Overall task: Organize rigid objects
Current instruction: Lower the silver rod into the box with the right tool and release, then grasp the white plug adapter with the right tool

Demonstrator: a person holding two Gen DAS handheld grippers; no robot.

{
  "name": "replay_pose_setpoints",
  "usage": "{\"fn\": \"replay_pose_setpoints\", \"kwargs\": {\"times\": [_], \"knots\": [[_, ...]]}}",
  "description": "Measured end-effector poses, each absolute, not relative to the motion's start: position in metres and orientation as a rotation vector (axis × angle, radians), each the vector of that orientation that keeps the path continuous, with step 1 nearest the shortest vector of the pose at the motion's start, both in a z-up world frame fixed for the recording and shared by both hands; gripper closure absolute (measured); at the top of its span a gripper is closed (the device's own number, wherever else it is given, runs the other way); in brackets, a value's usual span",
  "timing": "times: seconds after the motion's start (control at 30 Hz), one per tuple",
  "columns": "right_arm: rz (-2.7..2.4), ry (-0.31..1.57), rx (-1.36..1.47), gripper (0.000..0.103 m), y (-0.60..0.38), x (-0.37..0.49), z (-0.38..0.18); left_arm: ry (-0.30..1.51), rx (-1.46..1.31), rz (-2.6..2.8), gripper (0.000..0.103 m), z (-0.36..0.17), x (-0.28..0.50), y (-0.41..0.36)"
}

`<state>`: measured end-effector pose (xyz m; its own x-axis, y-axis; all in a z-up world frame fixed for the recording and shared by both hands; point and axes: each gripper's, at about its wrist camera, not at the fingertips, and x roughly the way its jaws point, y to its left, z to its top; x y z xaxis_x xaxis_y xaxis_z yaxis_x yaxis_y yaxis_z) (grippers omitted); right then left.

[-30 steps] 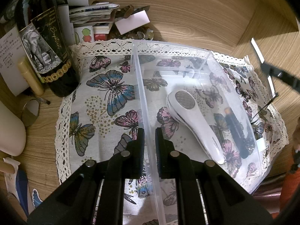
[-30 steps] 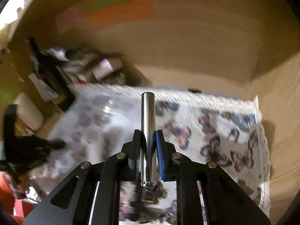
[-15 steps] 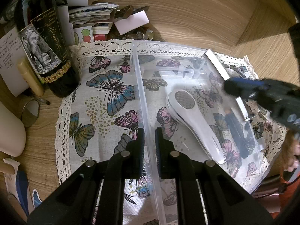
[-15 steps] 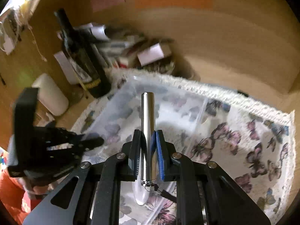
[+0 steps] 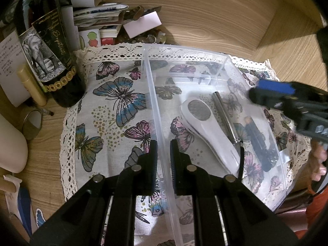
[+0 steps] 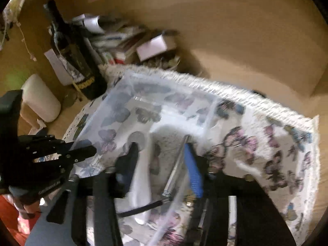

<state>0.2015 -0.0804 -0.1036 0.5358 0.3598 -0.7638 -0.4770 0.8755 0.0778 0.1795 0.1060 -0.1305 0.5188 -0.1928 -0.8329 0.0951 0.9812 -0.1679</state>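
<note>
A clear plastic box (image 5: 227,60) sits on a butterfly cloth (image 5: 114,102). Inside it lie a white handheld device (image 5: 207,127), a silver metal cylinder (image 5: 224,116) with a black cord, and a dark pen-like item (image 5: 259,143). My left gripper (image 5: 163,157) is shut on the box's near wall. My right gripper (image 6: 162,160) is open above the box, with the cylinder (image 6: 176,166) lying free below it between the fingers. The right gripper also shows at the right edge of the left wrist view (image 5: 287,100). The right wrist view is blurred.
A dark wine bottle (image 5: 51,47) stands at the cloth's left corner, with stacked papers and small boxes (image 5: 102,22) behind it. A round mirror (image 5: 32,123) and a white rounded object (image 5: 10,143) lie left. Wooden walls (image 5: 205,16) close in behind and right.
My right gripper carried the silver cylinder over the box, opened and let it go; the cylinder now lies in the box beside the white device. My left gripper has not moved.
</note>
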Motion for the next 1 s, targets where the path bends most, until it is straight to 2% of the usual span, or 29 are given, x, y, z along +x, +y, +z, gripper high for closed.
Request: {"fn": "replay_pose_setpoints", "kwargs": {"times": [0.27, 0.47, 0.73, 0.83, 0.9, 0.93, 0.97, 1.0], "knots": [[0.356, 0.813, -0.082, 0.031, -0.147, 0.177, -0.078, 1.009, -0.103, -0.174, 0.091, -0.13, 0.18, 0.107], [0.231, 0.837, -0.047, 0.024, -0.186, 0.155, -0.094, 1.007, -0.101, -0.176, 0.091, -0.131, 0.179, 0.106], [0.179, 0.997, 0.006, 0.023, -0.205, 0.137, -0.159, 1.005, -0.102, -0.178, 0.091, -0.131, 0.178, 0.106], [0.191, 1.049, 0.045, 0.027, -0.212, 0.132, -0.178, 1.005, -0.102, -0.174, 0.091, -0.131, 0.178, 0.106], [0.203, 1.076, 0.086, 0.044, -0.217, 0.132, -0.186, 1.005, -0.103, -0.174, 0.091, -0.131, 0.178, 0.106], [0.217, 1.091, 0.103, 0.06, -0.218, 0.133, -0.189, 1.006, -0.103, -0.173, 0.091, -0.131, 0.178, 0.106], [0.225, 1.1, 0.116, 0.067, -0.219, 0.133, -0.191, 1.006, -0.103, -0.172, 0.091, -0.131, 0.178, 0.106], [0.224, 1.093, 0.121, 0.067, -0.22, 0.133, -0.19, 1.006, -0.103, -0.173, 0.091, -0.132, 0.178, 0.105]]}}
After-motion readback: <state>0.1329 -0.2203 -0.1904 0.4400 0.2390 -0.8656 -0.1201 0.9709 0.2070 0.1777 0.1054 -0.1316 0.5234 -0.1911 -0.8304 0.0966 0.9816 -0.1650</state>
